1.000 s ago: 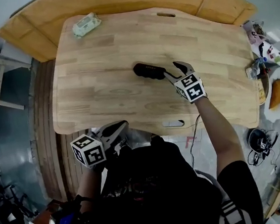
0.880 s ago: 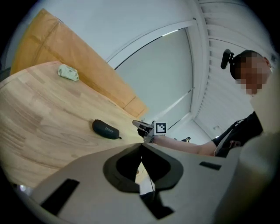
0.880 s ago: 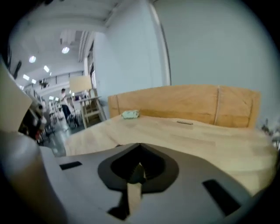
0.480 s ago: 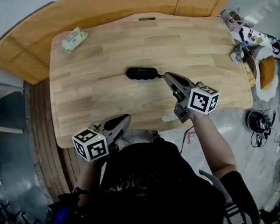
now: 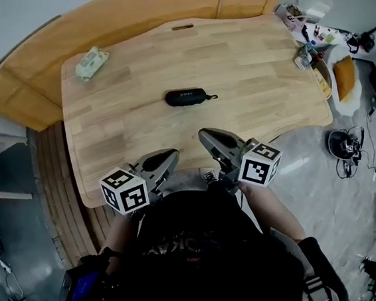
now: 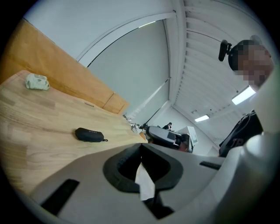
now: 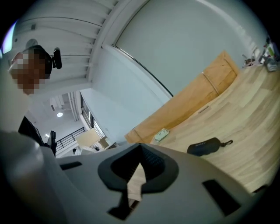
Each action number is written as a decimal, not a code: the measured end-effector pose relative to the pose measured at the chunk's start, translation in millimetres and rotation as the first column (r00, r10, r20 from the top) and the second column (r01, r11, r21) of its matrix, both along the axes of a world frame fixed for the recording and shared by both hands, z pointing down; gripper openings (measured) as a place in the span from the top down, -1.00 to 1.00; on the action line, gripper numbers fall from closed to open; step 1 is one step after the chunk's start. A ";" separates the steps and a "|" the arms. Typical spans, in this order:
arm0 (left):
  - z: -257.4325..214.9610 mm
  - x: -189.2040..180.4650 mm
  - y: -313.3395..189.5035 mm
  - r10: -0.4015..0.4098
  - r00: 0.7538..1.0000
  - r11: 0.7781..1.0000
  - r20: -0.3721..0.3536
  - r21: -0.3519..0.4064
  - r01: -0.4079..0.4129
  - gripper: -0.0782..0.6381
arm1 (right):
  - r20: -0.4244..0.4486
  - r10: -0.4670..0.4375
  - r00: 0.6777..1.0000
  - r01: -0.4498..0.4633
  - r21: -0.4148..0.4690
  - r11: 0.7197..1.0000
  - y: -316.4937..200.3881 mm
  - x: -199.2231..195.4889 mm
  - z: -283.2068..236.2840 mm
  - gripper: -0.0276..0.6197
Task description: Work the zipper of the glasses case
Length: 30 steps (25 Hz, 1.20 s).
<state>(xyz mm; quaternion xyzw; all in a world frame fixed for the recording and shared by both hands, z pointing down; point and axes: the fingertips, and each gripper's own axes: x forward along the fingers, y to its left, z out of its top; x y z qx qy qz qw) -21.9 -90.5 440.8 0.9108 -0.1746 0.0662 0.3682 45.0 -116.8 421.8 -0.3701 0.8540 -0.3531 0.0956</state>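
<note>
Beyond both closed, empty hand-held grippers, lettering on the glasses case is illegible.

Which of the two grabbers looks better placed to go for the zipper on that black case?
Probably the right. The right gripper and left gripper are both shut and empty near the table edge, but the pull loop sticks out of the glasses case on the right gripper's side.
</note>
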 end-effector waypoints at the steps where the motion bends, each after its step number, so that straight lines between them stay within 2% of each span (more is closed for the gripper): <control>1: 1.0 -0.9 3.4 0.009 1.000 1.000 -0.004 -0.008 -0.009 0.74 | -0.002 -0.009 1.000 0.009 -0.008 1.000 8.7 -8.1 1.9 0.87; 6: 2.9 -6.9 16.9 0.047 0.999 0.998 -0.017 -0.029 -0.048 0.75 | -0.002 -0.043 0.999 0.043 -0.035 0.998 42.3 -39.9 9.0 0.87; 11: 2.4 -13.8 26.8 0.050 0.998 0.998 -0.028 -0.033 -0.051 0.75 | 0.036 -0.057 0.998 0.059 -0.072 0.996 57.8 -53.4 15.9 0.87; 21: 1.4 -28.0 40.0 0.028 0.999 0.999 -0.036 -0.031 -0.029 0.75 | -0.022 -0.096 0.995 0.096 -0.031 0.995 73.4 -71.7 11.8 0.87; 30: 2.2 -35.3 42.1 0.030 0.999 0.999 -0.011 -0.025 -0.031 0.75 | -0.053 -0.116 0.992 0.116 -0.011 0.993 76.9 -83.8 9.4 0.87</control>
